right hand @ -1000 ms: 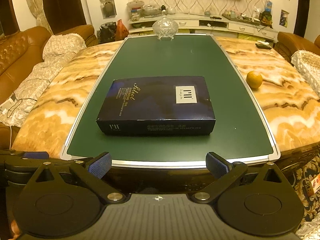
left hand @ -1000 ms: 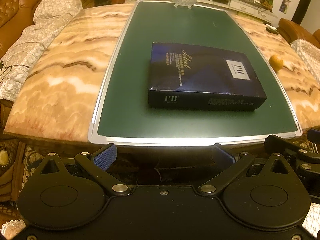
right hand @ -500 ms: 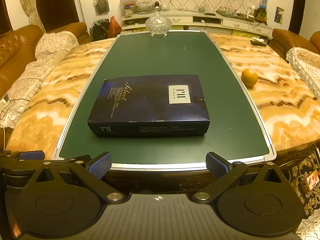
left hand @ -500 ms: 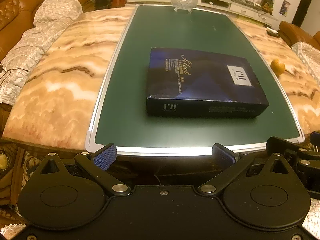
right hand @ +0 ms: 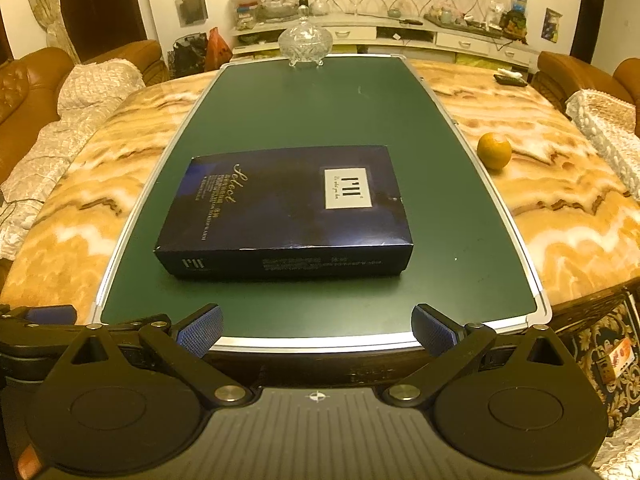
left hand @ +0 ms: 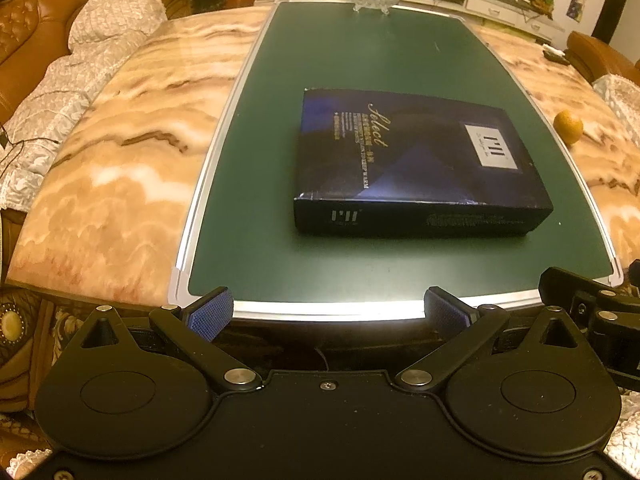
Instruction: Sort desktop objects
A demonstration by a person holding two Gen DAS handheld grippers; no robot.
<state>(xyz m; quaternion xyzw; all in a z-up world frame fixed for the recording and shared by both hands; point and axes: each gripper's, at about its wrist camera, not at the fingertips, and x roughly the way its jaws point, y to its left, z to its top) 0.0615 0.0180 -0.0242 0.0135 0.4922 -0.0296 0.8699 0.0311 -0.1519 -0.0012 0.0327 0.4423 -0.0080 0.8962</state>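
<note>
Left wrist view: a marble table point(left hand: 120, 184) is seen at the left, with a green board point(left hand: 360, 60) laid on it. The left gripper point(left hand: 328, 312) is held at the board's near edge, its blue-padded fingers point(left hand: 210, 312) spread wide with nothing between them. A dark blue box point(left hand: 412, 160) lies flat on the board, right of centre. An orange point(left hand: 568, 126) is set on the marble just beside the board's right rim. In the right wrist view, the right gripper point(right hand: 316, 330) is likewise held released and empty at the near edge.
</note>
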